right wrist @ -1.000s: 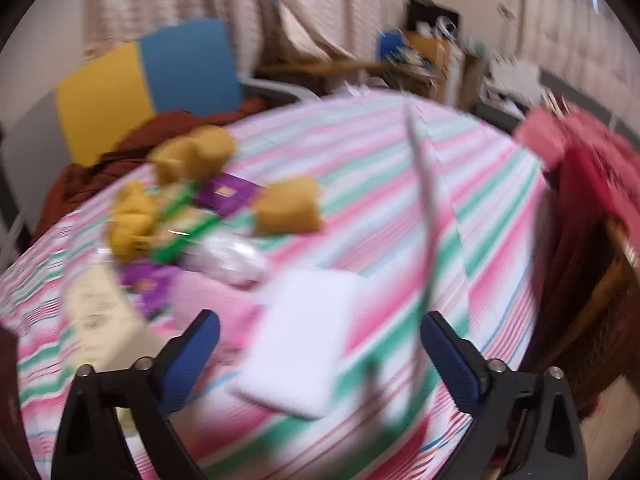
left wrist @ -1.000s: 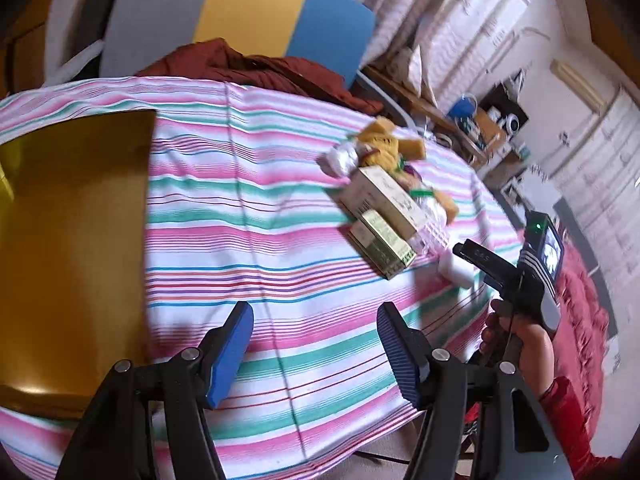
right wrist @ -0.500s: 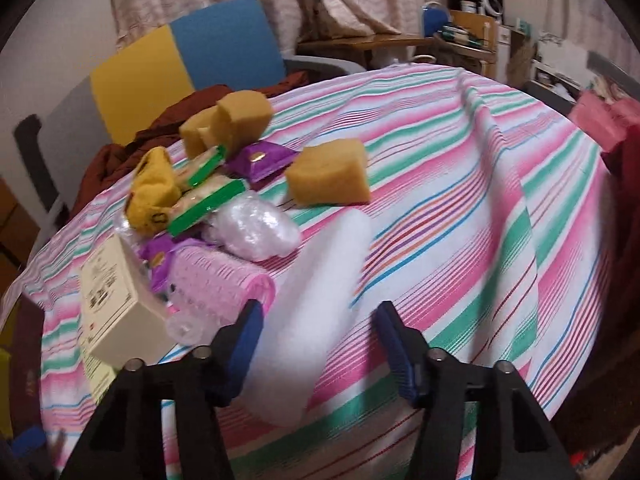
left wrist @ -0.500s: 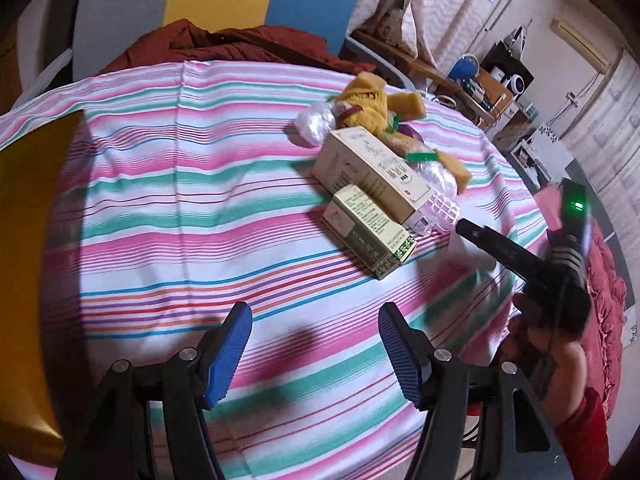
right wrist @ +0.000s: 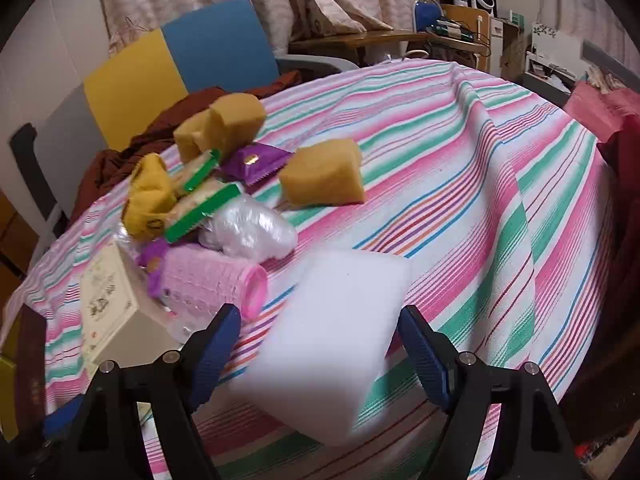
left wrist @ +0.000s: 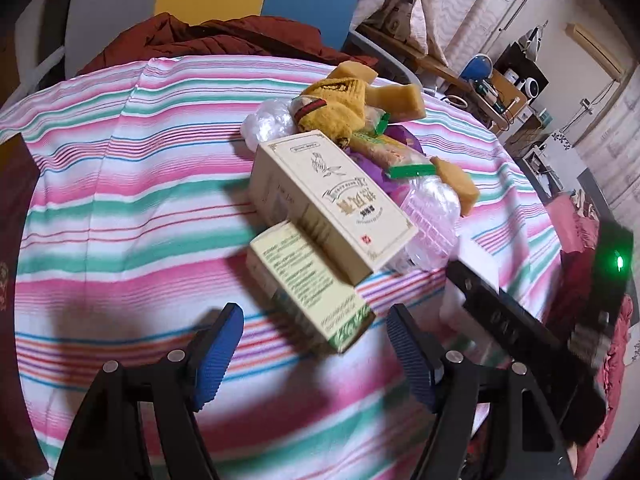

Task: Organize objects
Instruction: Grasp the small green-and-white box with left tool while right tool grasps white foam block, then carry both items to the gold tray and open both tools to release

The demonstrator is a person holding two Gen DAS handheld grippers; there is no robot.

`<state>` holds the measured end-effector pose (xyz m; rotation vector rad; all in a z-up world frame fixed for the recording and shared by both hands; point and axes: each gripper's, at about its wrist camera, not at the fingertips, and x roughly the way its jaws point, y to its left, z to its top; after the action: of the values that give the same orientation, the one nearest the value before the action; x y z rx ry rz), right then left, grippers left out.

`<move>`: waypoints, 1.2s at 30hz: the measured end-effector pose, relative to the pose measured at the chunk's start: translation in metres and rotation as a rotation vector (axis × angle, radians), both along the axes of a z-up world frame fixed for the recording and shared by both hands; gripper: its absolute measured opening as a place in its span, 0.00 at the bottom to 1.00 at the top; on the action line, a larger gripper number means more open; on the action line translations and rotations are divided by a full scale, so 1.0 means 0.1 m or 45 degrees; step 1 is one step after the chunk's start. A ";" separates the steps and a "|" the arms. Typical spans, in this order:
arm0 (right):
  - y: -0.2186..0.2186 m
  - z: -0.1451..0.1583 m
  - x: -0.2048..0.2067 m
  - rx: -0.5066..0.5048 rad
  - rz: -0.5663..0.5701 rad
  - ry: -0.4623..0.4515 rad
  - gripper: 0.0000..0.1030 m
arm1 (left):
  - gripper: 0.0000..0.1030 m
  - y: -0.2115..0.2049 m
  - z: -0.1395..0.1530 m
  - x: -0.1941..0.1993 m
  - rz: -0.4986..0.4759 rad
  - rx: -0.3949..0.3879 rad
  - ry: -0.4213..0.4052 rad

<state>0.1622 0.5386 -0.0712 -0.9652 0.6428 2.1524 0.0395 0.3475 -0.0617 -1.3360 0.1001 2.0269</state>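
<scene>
Between the right gripper (right wrist: 318, 354) pads: white foam block (right wrist: 332, 344), jaws opening, pads clear of it | left gripper (left wrist: 314, 356): spread wide, empty, small green box (left wrist: 308, 286) just ahead | beyond: cream box (left wrist: 332, 200), pile on striped desk (right wrist: 480, 184) | risk: foam may slide off the desk edge, being unsupported.

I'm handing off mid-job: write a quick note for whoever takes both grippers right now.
Left gripper: jaws opening, nothing between them, aimed at the green box.
Right gripper: jaws opening, white foam block between them, pads not pressing it.
Cream box, pink cup, sponges and snack packs lie heaped on the striped cloth.
Done: nothing visibly sorted.
Left: the whole pile.
</scene>
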 end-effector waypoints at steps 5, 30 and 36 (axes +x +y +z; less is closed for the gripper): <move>0.03 -0.04 0.07 0.000 0.027 0.009 0.61 | 0.73 0.09 -0.07 -0.09 0.037 -0.073 0.047; -0.22 0.07 0.09 0.007 0.068 0.053 0.58 | 0.29 -0.62 -0.15 -0.18 0.030 -0.004 0.210; -0.39 0.27 0.14 0.061 0.092 0.085 0.58 | 0.29 -0.86 -0.19 -0.21 0.078 0.069 0.137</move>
<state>0.1765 0.4998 -0.0444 -0.9065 0.5936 2.2617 0.0185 0.2612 -0.0810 -1.2101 0.0529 2.1376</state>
